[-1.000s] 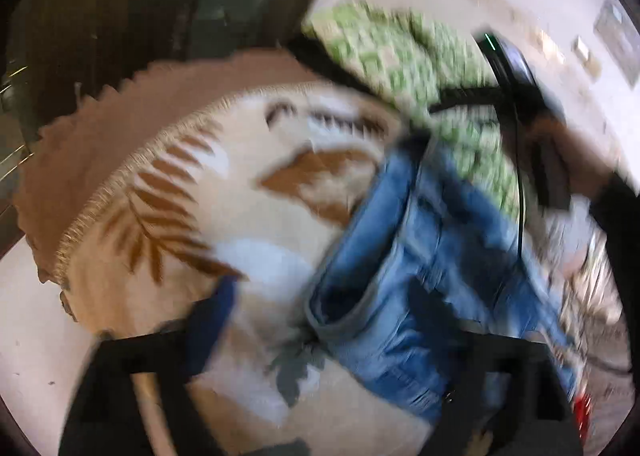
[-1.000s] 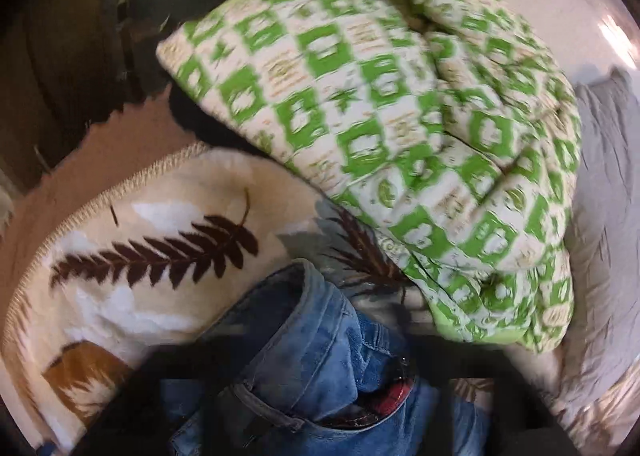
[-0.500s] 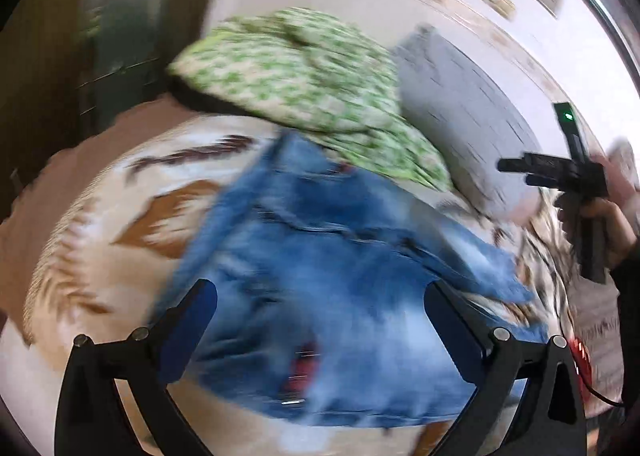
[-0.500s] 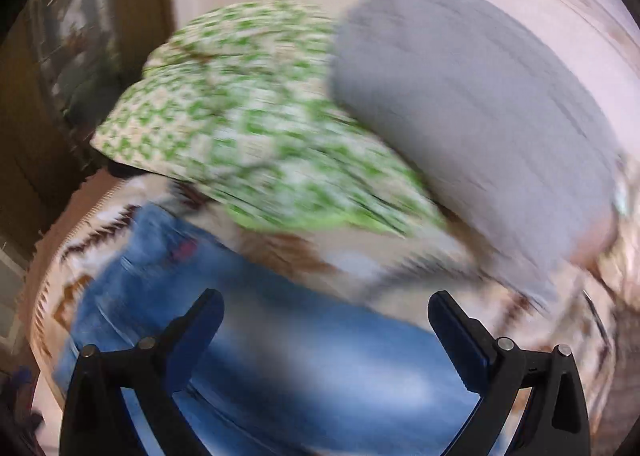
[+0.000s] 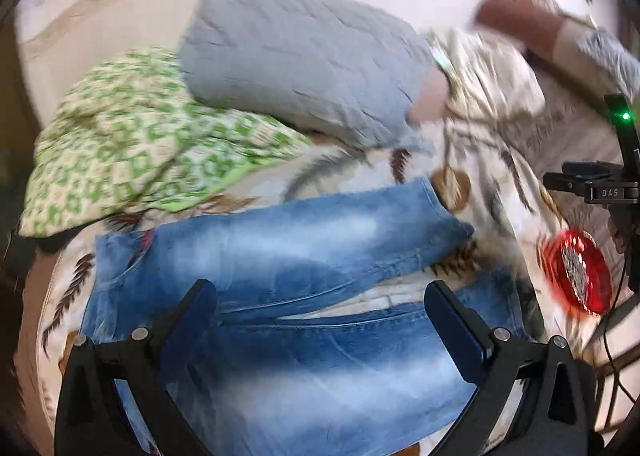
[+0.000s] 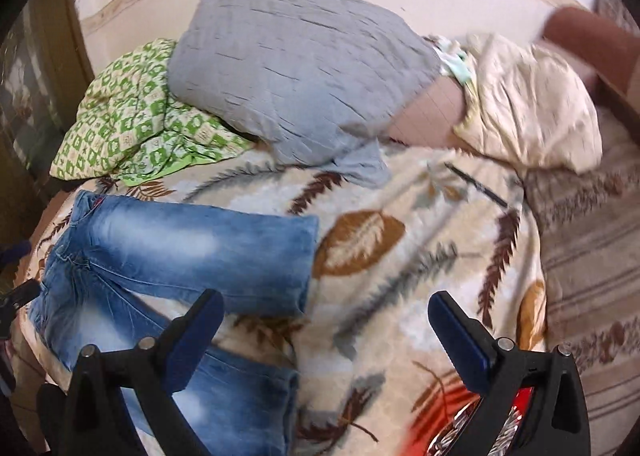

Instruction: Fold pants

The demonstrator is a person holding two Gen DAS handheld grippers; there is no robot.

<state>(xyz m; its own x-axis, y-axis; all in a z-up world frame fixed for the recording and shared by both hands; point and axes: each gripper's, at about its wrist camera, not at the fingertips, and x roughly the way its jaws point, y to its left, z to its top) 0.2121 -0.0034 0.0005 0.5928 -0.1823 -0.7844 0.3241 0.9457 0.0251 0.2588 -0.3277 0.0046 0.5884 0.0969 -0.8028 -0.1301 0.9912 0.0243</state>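
Blue faded jeans [image 5: 280,256] lie spread flat on a leaf-patterned blanket [image 6: 400,256], waist to the left, the two legs running right with a gap between them. They also show in the right wrist view [image 6: 180,248]. My left gripper [image 5: 320,320] is open and empty, hovering over the near leg. My right gripper [image 6: 324,332] is open and empty, above the blanket just right of the leg ends. The right gripper's body shows at the right edge of the left wrist view [image 5: 612,184].
A green checked quilt [image 6: 132,124] and a grey pillow [image 6: 288,68] lie at the back by the wall. A cream pillow [image 6: 528,104] lies at the back right. A red shiny object [image 5: 576,272] sits on the blanket to the right.
Both grippers let go of the jeans, opened and pulled back. The jeans, bunched up a second ago, now lie spread flat on the blanket. Both views swung to the right.
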